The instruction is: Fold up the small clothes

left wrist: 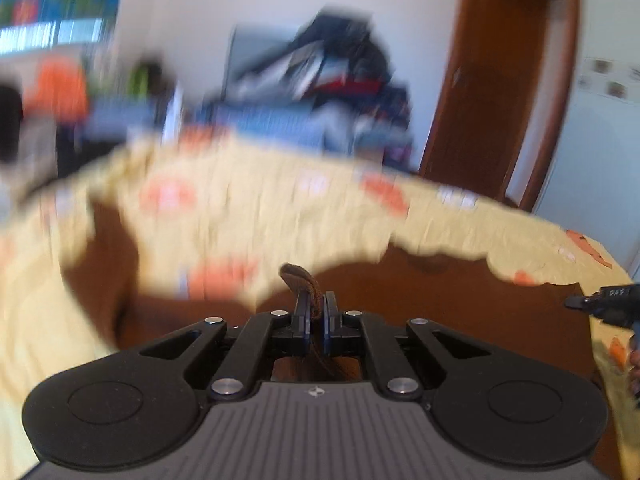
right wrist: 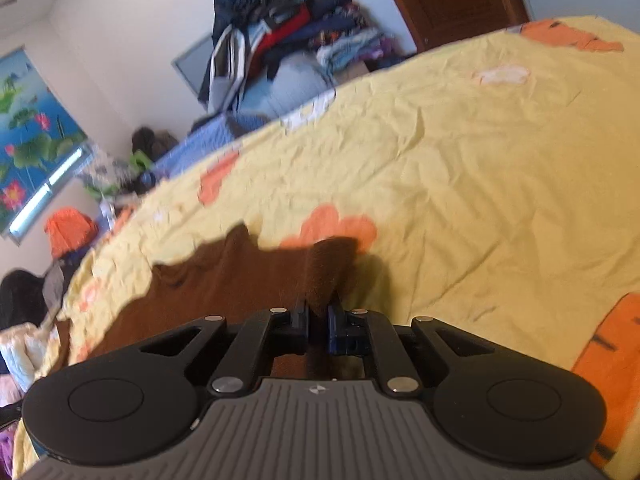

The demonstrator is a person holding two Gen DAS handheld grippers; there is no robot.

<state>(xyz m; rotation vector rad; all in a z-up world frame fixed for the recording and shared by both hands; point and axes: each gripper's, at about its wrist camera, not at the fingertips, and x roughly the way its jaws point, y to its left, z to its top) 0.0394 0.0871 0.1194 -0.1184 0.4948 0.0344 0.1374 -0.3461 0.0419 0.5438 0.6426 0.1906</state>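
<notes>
A brown garment (left wrist: 460,292) lies on a yellow bedsheet with orange flowers (left wrist: 260,204). My left gripper (left wrist: 316,304) is shut on a fold of the brown garment, and a brown edge sticks up between its fingers. My right gripper (right wrist: 319,312) is shut on another edge of the brown garment (right wrist: 224,276), which stretches away to the left over the bedsheet (right wrist: 460,160). The tip of the right gripper shows at the right edge of the left wrist view (left wrist: 600,300). The left wrist view is blurred.
A pile of dark and coloured clothes (right wrist: 288,28) is stacked at the far side of the bed against the white wall. A wooden door (left wrist: 492,72) stands at the right. An orange item (right wrist: 68,228) and other clothes lie at the left.
</notes>
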